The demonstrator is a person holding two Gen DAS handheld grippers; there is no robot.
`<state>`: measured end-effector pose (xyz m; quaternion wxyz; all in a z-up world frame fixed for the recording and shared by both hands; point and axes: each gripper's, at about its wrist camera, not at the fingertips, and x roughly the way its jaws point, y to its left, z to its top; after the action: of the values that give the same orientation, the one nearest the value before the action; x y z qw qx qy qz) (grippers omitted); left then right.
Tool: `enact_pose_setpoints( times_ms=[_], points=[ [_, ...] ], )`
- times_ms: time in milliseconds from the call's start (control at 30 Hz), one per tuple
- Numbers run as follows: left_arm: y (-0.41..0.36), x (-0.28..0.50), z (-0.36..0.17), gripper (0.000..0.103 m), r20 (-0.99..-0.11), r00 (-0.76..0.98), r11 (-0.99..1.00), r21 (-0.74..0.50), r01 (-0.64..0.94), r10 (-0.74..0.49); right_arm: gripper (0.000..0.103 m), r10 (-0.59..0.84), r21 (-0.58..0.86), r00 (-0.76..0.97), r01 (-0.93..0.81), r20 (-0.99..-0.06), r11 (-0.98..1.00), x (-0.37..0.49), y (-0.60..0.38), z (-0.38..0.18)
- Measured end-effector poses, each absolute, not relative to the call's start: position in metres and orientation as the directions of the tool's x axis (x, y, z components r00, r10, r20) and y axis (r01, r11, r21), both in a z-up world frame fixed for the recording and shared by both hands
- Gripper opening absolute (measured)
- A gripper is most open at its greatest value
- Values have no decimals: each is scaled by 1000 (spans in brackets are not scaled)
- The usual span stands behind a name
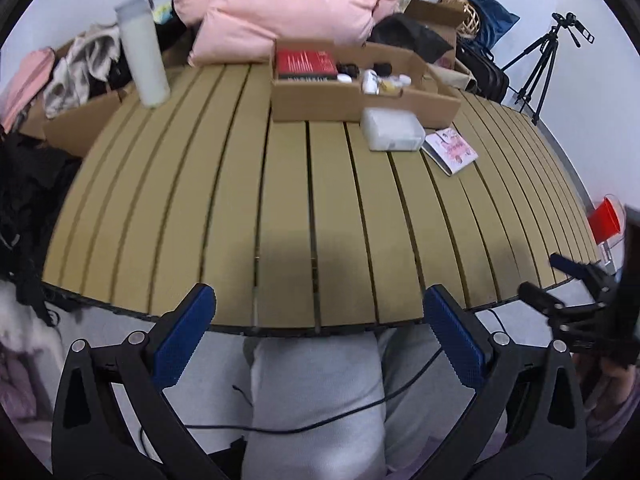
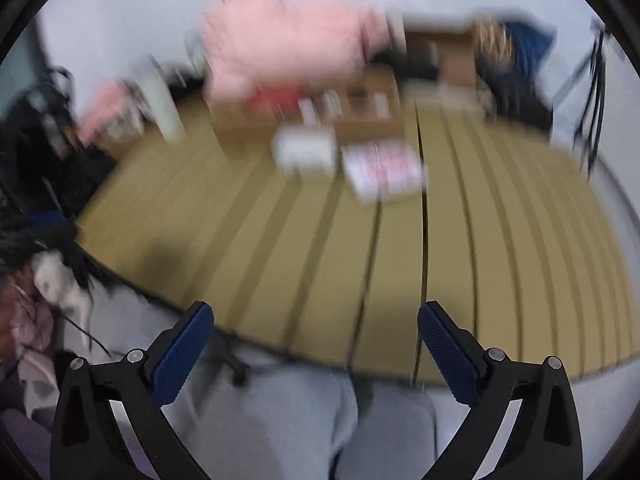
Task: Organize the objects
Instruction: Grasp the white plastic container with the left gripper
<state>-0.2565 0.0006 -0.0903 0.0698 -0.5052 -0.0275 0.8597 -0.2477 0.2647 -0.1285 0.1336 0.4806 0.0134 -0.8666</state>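
Left wrist view is showing both my left gripper and right gripper gaping wide and carrying nothing, while the translucent white plastic case and pink-printed flat booklet are lying unsorted beside the part-filled open cardboard box.

My left gripper points steeply down, its jaws spread wide with nothing between them. My right gripper does likewise, open and empty above my lap.
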Motion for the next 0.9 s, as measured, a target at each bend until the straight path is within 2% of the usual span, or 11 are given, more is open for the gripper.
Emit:
enact_pose_setpoints(
  times_ms=[233, 300, 400, 433, 467, 500, 600, 667, 767, 833, 900],
  points=[
    [32, -317, -110, 101, -859, -496, -989, -72, -132, 129, 103, -193, 125, -448, 177, -873, -976, -304, 284, -151],
    [46, -343, -114, 98, -836, -526, -984, -82, -157, 153, 94, -206, 132, -468, 187, -860, -973, -324, 284, -150],
    [66, -387, -121, 80, -805, -562, -976, -97, -193, 191, 68, -285, 208, -489, 207, -824, -956, -360, 282, -145],
    [73, -398, -125, 67, -802, -564, -974, -94, -207, 197, 59, -323, 247, -497, 214, -805, -945, -373, 281, -144],
    [80, -412, -130, 55, -805, -556, -970, -94, -225, 207, 59, -353, 279, -502, 220, -790, -935, -387, 279, -143],
    [85, -424, -134, 51, -810, -543, -967, -104, -235, 219, 59, -375, 300, -510, 226, -775, -927, -403, 275, -142],
    [92, -453, -150, 49, -807, -504, -946, -199, -257, 307, 58, -386, 307, -523, 235, -760, -922, -441, 257, -146],
    [94, -465, -161, 38, -812, -482, -939, -232, -253, 331, 58, -420, 348, -515, 234, -747, -908, -465, 246, -155],
    [90, -476, -166, 35, -797, -481, -928, -273, -255, 366, 56, -447, 405, -467, 192, -763, -894, -491, 242, -175],
    [89, -475, -166, 27, -785, -467, -911, -312, -271, 408, 50, -533, 503, -431, 191, -729, -843, -499, 242, -183],
    [90, -468, -164, 25, -790, -479, -920, -283, -270, 383, 44, -572, 552, -413, 180, -709, -814, -499, 241, -187]
  ],
)
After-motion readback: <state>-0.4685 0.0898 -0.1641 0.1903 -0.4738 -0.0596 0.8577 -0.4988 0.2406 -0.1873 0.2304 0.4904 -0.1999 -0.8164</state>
